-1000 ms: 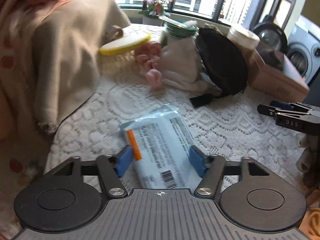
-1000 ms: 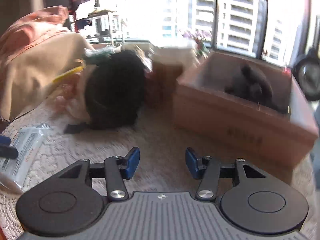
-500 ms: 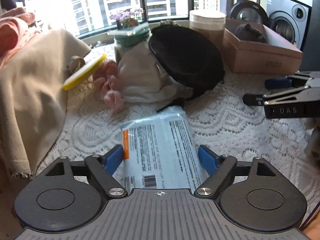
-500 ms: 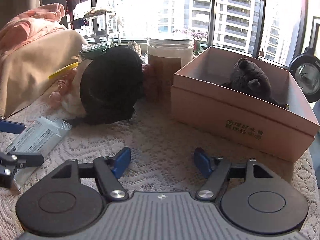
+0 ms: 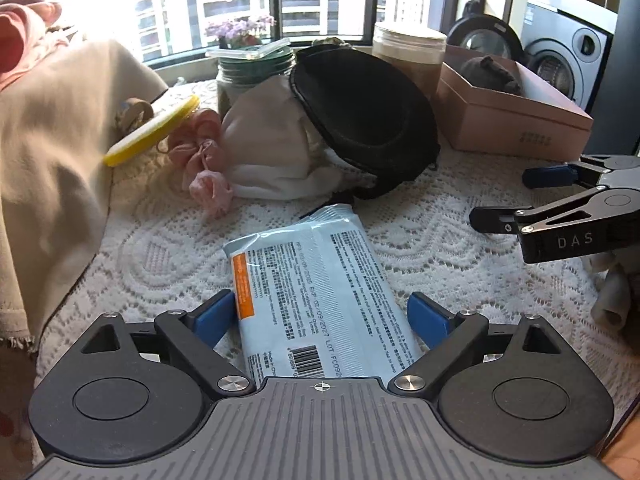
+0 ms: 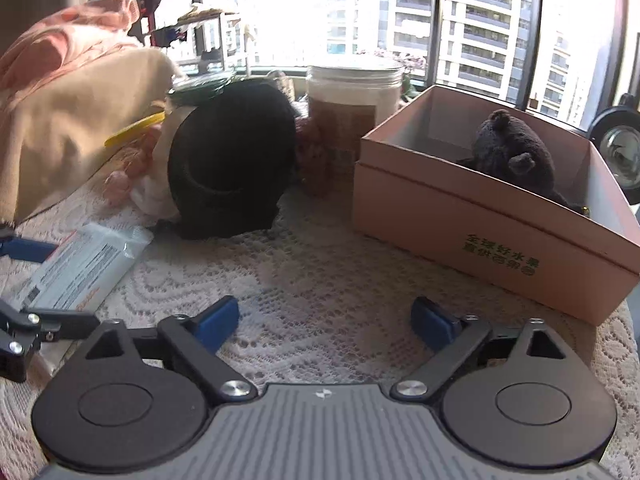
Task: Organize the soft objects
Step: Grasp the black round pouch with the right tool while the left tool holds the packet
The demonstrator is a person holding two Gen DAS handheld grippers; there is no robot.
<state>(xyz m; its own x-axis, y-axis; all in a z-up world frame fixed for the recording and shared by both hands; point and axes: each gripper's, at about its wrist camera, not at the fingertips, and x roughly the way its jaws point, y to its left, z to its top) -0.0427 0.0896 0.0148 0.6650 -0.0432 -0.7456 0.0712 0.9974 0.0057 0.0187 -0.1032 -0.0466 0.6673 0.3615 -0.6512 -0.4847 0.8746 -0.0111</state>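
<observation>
Centrally placed on white lace tablecloth (image 5: 440,248): flat sealed packet (image 5: 316,292) with printed text, orange stripe and barcode, taken as landmark. Left gripper (image 5: 320,316) straddling near end of packet, blue fingers (image 5: 214,316) spread wide on either side, left pad just beside orange edge, right pad a little apart from packet; nothing clamped. Right gripper (image 5: 516,196) to right of packet, seen side-on in left wrist view, fingers parted; in right wrist view, right gripper (image 6: 324,320) spread wide over bare lace, holding nothing, packet (image 6: 80,264) lying to its left.

Beyond packet, just past far end: black round hat (image 5: 364,116) leaning on white cloth bundle (image 5: 272,148). Left of bundle, beyond packet: pink fabric flowers (image 5: 204,160) and yellow disc (image 5: 152,132). Far left of packet: beige draped cloth (image 5: 52,140) with pink garment (image 5: 20,36) on top. Behind hat: green-lidded jar (image 5: 252,68) and clear jar with brown contents (image 5: 408,56).

Beyond and right of packet, well apart: open pink cardboard box (image 6: 480,216) with green lettering on side, dark plush toy (image 6: 516,152) inside, resting toward far right corner. Washing machine (image 5: 568,52) behind box.
</observation>
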